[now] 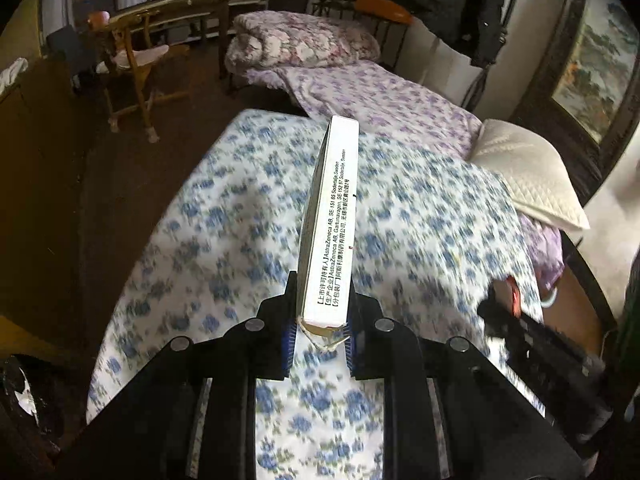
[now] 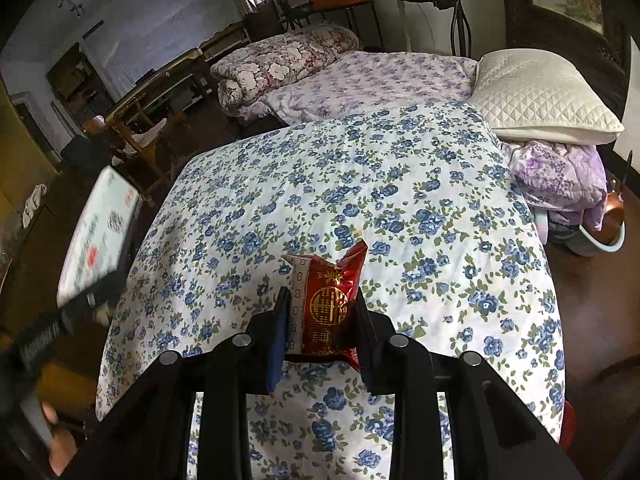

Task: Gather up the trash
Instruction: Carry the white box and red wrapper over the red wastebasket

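A long white medicine box (image 1: 330,224) with black print stands on edge between the pads of my left gripper (image 1: 322,312), which is shut on its near end above the blue-flowered bedspread (image 1: 420,216). A red and gold snack wrapper (image 2: 328,296) is pinched in my right gripper (image 2: 322,308), also over the bedspread (image 2: 360,184). In the right wrist view the box (image 2: 96,236) appears blurred at the left edge of the bed, past the mattress side. In the left wrist view the right gripper shows blurred at the right, with the red wrapper (image 1: 514,296) in it.
A white quilted pillow (image 2: 540,96) and purple bedding (image 2: 560,176) lie at the head of the bed. A second bed holds a rolled floral quilt (image 2: 280,64). A wooden chair (image 1: 132,60) and desk stand on the dark floor to the left. A basin (image 2: 600,236) sits at the right.
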Motion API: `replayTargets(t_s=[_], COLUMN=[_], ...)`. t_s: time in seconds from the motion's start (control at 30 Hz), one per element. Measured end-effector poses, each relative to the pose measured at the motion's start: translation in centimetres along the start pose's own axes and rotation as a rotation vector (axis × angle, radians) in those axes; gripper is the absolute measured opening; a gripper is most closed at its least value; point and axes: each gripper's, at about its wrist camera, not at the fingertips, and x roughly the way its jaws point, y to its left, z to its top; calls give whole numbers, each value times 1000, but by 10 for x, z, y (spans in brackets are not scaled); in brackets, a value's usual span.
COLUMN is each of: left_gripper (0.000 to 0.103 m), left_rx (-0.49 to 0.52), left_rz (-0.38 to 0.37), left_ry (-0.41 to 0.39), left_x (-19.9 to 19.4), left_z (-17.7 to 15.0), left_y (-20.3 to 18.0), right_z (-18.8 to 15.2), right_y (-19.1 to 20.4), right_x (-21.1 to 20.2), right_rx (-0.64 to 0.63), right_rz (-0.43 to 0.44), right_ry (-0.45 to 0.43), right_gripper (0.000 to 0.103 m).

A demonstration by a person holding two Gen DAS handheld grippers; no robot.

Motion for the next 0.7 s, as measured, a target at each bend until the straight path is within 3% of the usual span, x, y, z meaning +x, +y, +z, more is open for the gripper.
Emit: replayTargets(t_s=[0.37, 0.7], left_gripper=[21, 21], left_rx=[76, 146], left_rz=[-88, -167], left_ry=[-21, -29], left_x=[-17, -55], left_z=[-13, -37], left_y=[-32, -63], right_z=[0, -37], right_y=[5, -29], right_x=[-15, -91], right_rx=[8, 57], right_rz=[-7, -49], right_ry=[-35, -126], right_gripper=[30, 30])
